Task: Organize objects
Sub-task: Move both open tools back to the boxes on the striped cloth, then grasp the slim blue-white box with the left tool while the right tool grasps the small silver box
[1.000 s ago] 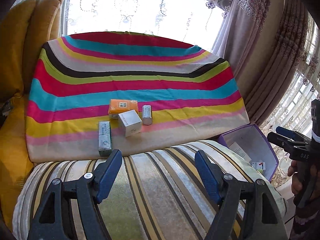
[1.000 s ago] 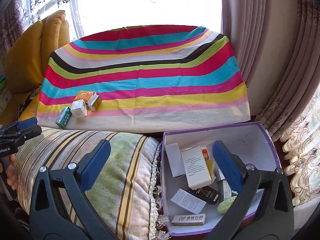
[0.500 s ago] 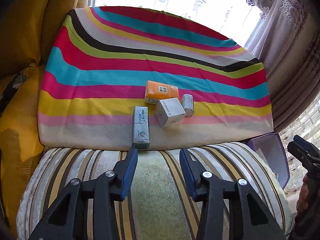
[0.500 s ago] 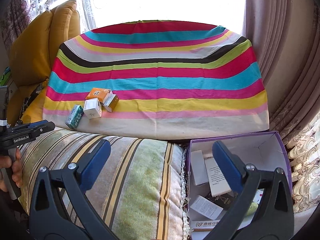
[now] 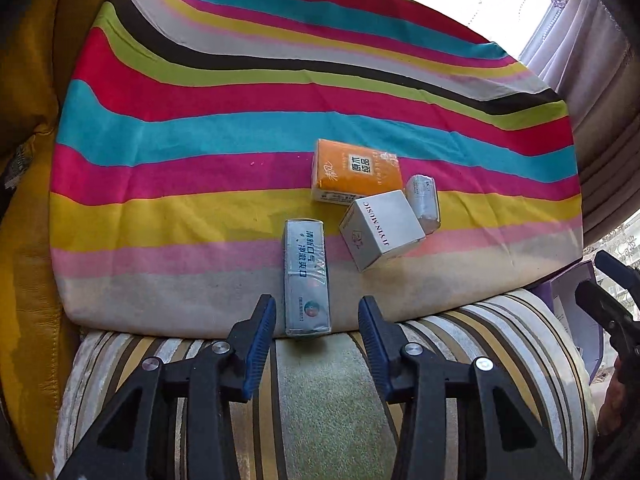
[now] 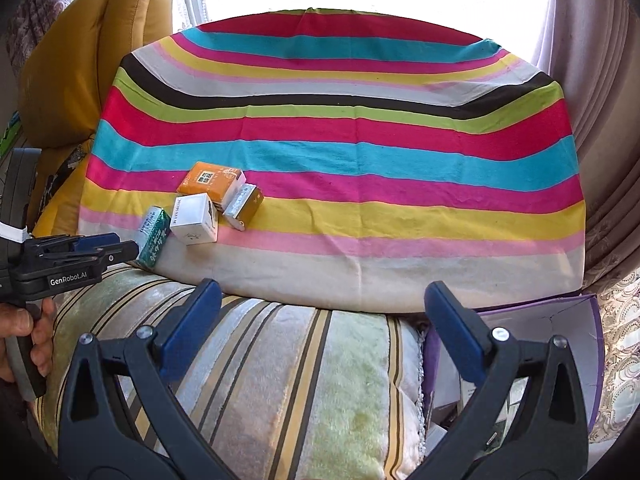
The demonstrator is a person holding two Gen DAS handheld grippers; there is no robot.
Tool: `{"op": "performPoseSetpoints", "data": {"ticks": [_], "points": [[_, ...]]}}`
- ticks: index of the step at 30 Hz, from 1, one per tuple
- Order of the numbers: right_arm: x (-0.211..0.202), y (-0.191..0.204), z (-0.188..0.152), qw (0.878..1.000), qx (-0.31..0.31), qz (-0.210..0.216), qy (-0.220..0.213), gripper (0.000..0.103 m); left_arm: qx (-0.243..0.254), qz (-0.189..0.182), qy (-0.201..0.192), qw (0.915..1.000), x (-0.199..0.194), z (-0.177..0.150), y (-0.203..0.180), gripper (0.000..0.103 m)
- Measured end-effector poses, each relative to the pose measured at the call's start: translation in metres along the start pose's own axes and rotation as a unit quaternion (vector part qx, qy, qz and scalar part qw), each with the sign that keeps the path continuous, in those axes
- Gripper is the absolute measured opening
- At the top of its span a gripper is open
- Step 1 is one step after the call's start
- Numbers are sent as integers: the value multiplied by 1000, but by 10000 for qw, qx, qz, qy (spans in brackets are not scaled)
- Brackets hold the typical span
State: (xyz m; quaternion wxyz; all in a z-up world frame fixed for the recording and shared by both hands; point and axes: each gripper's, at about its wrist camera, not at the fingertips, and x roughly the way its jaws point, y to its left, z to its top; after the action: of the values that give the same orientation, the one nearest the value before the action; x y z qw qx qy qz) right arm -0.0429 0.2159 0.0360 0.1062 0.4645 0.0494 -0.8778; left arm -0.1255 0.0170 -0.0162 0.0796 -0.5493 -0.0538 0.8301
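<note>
A long silver and green box (image 5: 306,276) lies at the near edge of the striped cloth (image 5: 200,140). My left gripper (image 5: 316,302) hovers just short of its near end, jaws half apart, pads clear of it. Behind it sit a white cube box (image 5: 380,228), an orange box (image 5: 354,170) and a small silver pack (image 5: 422,202). In the right wrist view the same group shows at the left: long box (image 6: 153,236), cube (image 6: 194,218), orange box (image 6: 210,180). My right gripper (image 6: 323,287) stands wide open over the cushion, nothing between its fingers.
A striped plush cushion (image 6: 300,360) lies under both grippers. A purple box (image 6: 560,320) holding several small packs sits low at the right. A yellow sofa back (image 6: 80,60) rises at the left, curtains (image 6: 592,120) at the right. A hand (image 6: 24,332) holds the left gripper's handle.
The left gripper's jaws narrowed, and it moved forward and down to the long box's near end. The right gripper swung left, so the purple box slid to the right edge of its view.
</note>
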Motion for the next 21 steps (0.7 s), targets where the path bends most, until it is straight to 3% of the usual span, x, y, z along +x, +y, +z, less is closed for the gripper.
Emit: {"op": "performPoseSetpoints", "data": {"ticks": [3,7,21], "points": [[14,6,9,10000,-61,5,76,102,-16,9,128,9999,11,5,1,44],[33,14,20,9997,-33,70,220,102,8,13,235,9997,20,10,1,31],[85,42,50,9977,128,250,615,90,-345,-233,-110,9991,19,16,13,31]]}}
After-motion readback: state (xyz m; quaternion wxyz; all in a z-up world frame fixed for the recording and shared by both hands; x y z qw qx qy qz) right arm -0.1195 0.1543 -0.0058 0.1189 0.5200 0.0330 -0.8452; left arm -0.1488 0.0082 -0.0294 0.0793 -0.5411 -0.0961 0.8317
